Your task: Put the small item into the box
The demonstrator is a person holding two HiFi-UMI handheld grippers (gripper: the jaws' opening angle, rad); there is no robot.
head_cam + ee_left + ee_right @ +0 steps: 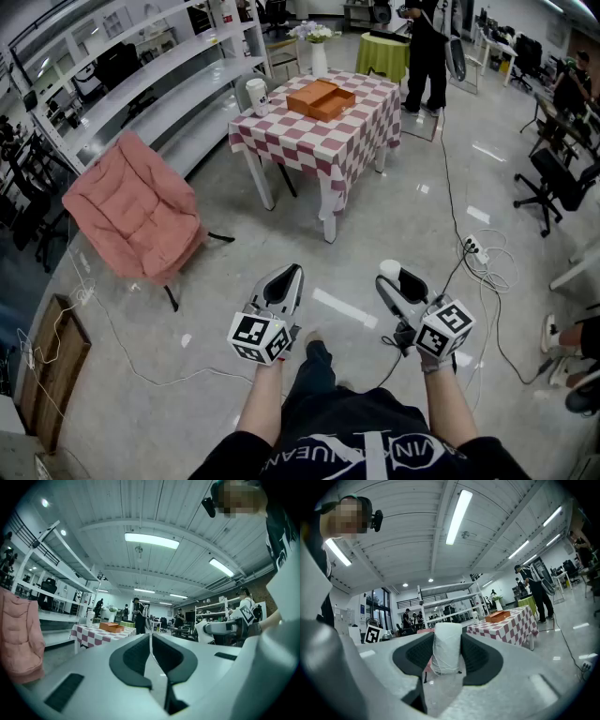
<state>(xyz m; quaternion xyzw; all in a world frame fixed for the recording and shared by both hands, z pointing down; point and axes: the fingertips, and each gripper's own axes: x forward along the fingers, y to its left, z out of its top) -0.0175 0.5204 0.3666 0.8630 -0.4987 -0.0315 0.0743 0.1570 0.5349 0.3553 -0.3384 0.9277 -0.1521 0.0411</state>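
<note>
Right gripper (pixel 403 286): jaws are standing wide and pressing on a white roll (pixel 446 651), upright between the pads; left gripper (pixel 281 286): jaws are resting together, nothing between them; box (pixel 321 97): orange, sitting on the checked table (pixel 309 141) well ahead across the floor, a cup (pixel 258 96) just beside it; handling, as judged: the roll is likely needing a steady, level carry to the table, then lowering over the box before the jaws release; a cable (pixel 473 248) is lying on the right of the route.

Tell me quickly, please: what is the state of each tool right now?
Left tool: closed, with nothing between its jaws.
Right tool: closed on a small white roll.
</note>
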